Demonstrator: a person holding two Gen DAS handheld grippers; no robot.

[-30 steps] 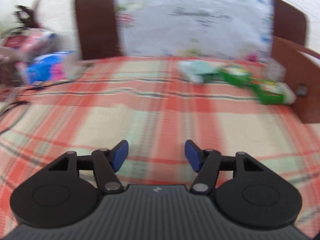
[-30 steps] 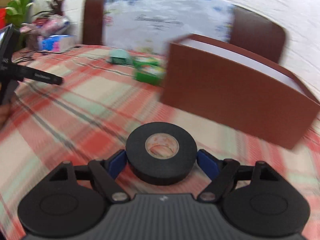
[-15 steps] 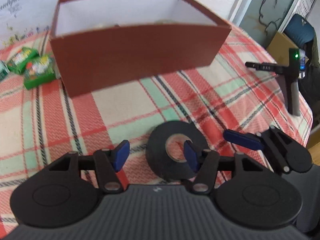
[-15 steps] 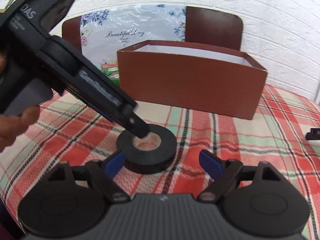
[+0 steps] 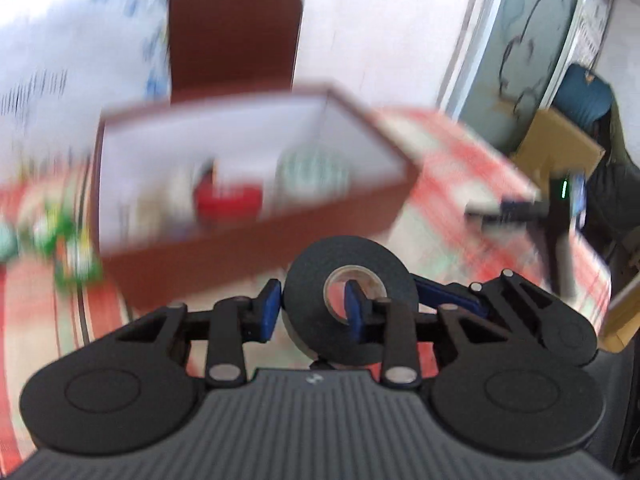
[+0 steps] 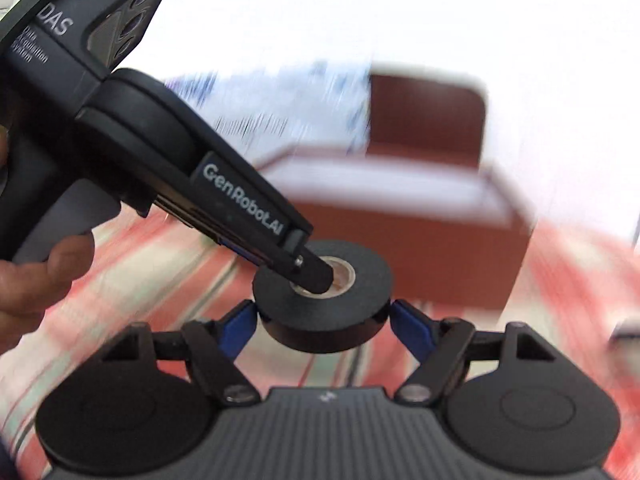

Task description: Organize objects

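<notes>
- The black tape roll (image 6: 322,300) is held by both tools at once, just in front of the brown box (image 5: 256,236). It looks like a handover, or a shared carry toward the box.
- The box stands on the table (image 5: 448,216), which has a red plaid cloth. The box is open at the top and already holds a red thing (image 5: 230,200) and a pale greenish round thing (image 5: 312,172); both are too blurred to name. So the box is most likely where the roll is meant to go.
- Left gripper (image 5: 312,308): it grips the roll through its wall. One of its fingers (image 5: 354,312) sits inside the core hole and the other presses on the outer rim, so they are closed most of the way, only the thickness of the wound tape apart. This grip would let the roll hang from the fingers and drop flat into the box.
- Right gripper (image 6: 322,326): its fingers (image 6: 236,326) are spread wide, across the full width of the roll, with the blue pads at or very near the rim on each side. Whether they are pressing or have just let go I cannot tell.
- The roll seems to be off the cloth, though blur makes this uncertain.
- Green packets (image 5: 68,240) lie on the table left of the box, outside it, and are probably yet to be tidied away.
</notes>
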